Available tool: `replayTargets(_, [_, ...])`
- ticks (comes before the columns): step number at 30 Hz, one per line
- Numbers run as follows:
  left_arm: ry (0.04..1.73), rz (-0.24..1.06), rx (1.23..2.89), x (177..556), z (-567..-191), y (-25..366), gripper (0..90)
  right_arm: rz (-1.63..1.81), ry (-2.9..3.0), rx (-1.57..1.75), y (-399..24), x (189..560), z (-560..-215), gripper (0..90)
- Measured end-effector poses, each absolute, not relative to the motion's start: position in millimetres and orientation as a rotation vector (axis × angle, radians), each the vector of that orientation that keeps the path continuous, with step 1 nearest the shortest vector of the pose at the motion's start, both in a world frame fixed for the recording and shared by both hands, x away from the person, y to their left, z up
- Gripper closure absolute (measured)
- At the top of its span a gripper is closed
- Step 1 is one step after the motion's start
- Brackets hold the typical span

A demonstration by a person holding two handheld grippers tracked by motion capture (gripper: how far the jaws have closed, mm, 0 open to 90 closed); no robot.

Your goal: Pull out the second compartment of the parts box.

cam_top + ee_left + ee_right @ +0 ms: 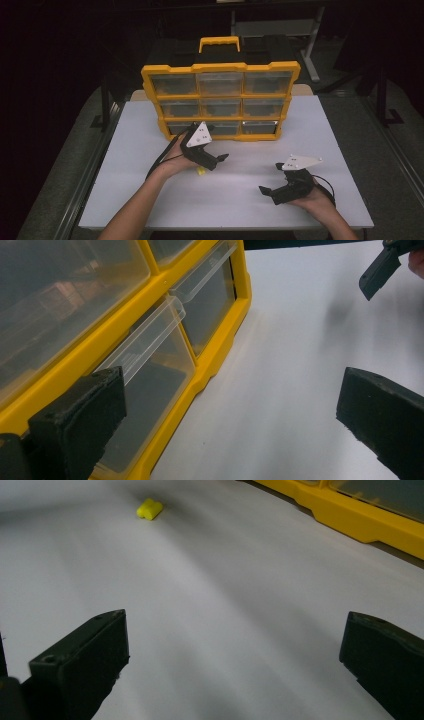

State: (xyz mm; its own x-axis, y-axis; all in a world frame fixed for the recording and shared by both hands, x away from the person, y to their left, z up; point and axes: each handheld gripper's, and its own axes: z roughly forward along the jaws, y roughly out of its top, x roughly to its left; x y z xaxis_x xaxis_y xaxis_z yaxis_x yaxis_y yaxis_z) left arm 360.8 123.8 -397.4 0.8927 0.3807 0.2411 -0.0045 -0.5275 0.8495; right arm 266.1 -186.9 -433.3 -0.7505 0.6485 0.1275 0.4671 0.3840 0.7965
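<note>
organizer frame point(220, 67): yellow — black back part
drawers point(220, 83): clear plastic
handle point(219, 43): yellow
small block point(150, 509): bright yellow
table point(240, 190): plain white
left gripper point(220, 161): black — grey three-cornered plate
right gripper point(267, 189): black, same grey plate

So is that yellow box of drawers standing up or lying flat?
Standing up. The organizer rests on its bottom edge on the table, handle on top, clear drawer fronts facing the person.

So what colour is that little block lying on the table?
Yellow; the little block shows best in the right gripper view.
</note>
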Motion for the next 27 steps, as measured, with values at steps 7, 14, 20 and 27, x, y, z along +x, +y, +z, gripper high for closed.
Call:
replayTargets(7, [0.258, 0.518, 2.082, 359.8, -398.0, 123.1, 0.0, 1.298, 2.437, 0.996, -186.7, 265.9, -433.3, 0.0])
replayTargets(14, [0.235, 0.553, 2.084, 358.3, -397.5, 122.9, 0.0, 1.297, 2.437, 0.995, -186.7, 265.8, -433.4, 0.0])
replayTargets(20, [0.220, 0.581, 2.086, 357.1, -397.9, 122.2, 0.0, 1.297, 2.438, 0.994, -186.4, 265.9, -433.4, 0.0])
replayTargets(27, [0.198, 0.618, 2.097, 356.0, -398.4, 121.5, 0.0, 1.299, 2.440, 0.993, -186.3, 265.8, -433.4, 0.0])
